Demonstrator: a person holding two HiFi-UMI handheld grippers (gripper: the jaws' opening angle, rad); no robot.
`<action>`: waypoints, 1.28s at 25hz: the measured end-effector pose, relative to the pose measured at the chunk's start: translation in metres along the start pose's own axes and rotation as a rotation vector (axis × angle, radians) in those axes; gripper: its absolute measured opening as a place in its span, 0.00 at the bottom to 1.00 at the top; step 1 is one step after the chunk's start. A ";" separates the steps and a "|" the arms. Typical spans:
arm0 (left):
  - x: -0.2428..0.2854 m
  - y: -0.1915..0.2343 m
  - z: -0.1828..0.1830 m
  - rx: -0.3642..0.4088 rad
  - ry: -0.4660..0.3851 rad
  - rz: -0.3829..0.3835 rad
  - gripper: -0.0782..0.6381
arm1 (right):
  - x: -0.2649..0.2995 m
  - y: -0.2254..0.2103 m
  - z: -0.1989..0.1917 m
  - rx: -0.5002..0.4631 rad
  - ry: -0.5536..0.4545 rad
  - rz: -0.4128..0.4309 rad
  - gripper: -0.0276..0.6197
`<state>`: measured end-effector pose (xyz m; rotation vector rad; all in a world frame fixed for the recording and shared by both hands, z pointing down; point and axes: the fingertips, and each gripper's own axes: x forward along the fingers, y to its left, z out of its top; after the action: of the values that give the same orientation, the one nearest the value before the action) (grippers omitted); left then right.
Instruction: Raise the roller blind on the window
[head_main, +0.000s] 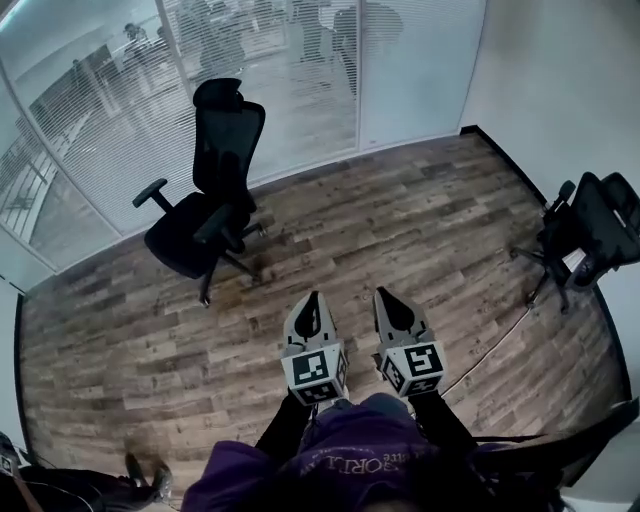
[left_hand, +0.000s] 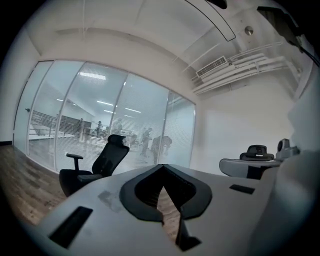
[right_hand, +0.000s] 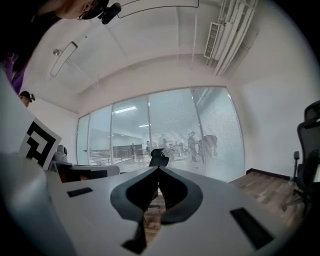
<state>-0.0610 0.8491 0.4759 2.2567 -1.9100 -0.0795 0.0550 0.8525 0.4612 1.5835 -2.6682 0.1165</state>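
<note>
So, head view: left claw (head_main: 314, 298) and right claw (head_main: 384, 294) sit close to my body; the pale striped window blind (head_main: 100, 130) is well apart, across the brown plank floor (head_main: 400, 220).
Head view, risk: the black mesh office chair (head_main: 205, 200) stands between me and the blind, so I could clip it, or snag the thin floor cable (head_main: 495, 345) at right.
Left gripper view: jaws pressed together, empty; open floor lies right of the chair.
Right gripper view: jaws pressed together, empty; plain white wall (right_hand: 270, 125) closes the right side.

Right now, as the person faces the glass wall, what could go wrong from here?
The black office chair stands between the person and the glass wall, so they may bump it. A thin cable lies across the floor at the right, a possible trip.
</note>
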 end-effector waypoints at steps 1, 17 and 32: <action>0.022 0.004 0.004 0.009 -0.006 -0.005 0.11 | 0.019 -0.010 0.002 -0.002 0.006 -0.013 0.04; 0.392 0.050 0.030 -0.018 0.016 0.094 0.11 | 0.354 -0.196 0.032 0.014 0.009 0.096 0.04; 0.662 0.079 0.079 -0.099 -0.048 0.161 0.11 | 0.593 -0.339 0.070 0.034 -0.023 0.193 0.04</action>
<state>-0.0368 0.1782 0.4632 2.0483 -2.0567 -0.2020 0.0687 0.1658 0.4487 1.3401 -2.8462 0.1511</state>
